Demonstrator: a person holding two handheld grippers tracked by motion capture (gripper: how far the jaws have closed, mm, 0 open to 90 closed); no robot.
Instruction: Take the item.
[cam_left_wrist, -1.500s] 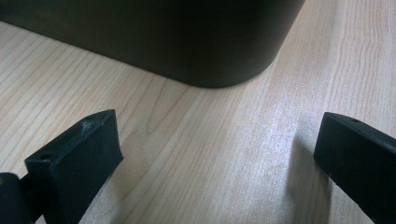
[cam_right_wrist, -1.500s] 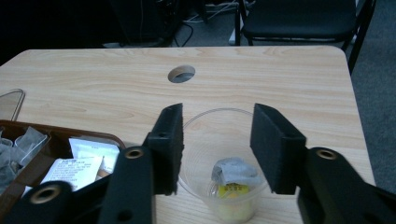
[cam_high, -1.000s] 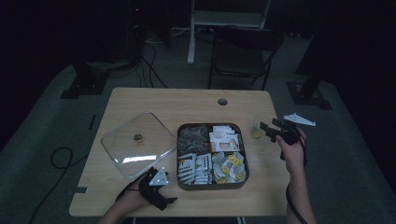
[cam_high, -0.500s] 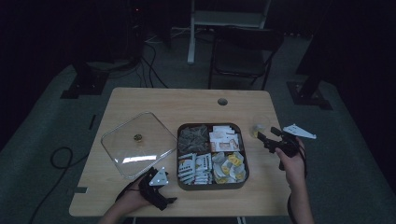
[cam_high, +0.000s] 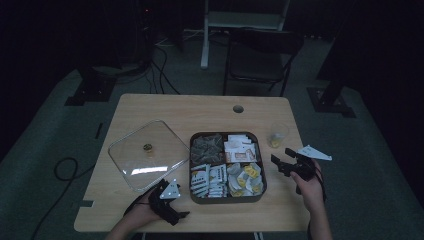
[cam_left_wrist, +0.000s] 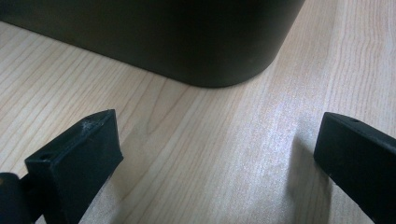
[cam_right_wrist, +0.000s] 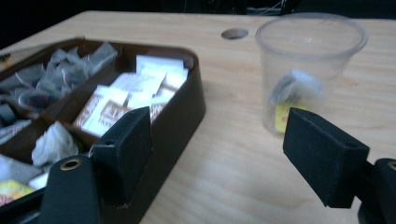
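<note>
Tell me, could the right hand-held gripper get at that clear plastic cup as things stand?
Probably yes. The right hand-held gripper is open with nothing between its jaws, and the plastic cup stands just ahead on bare table, beside the brown tray, with nothing in between.

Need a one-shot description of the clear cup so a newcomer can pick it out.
Start at the wooden table and find the dark four-compartment tray of sachets near its middle. Just off the tray's far right corner, apart from it, stands the clear plastic cup, beyond the open right gripper. It is the one upright see-through vessel, with a tea bag with a yellow tag inside; the clear lid lies flat left of the tray.
</note>
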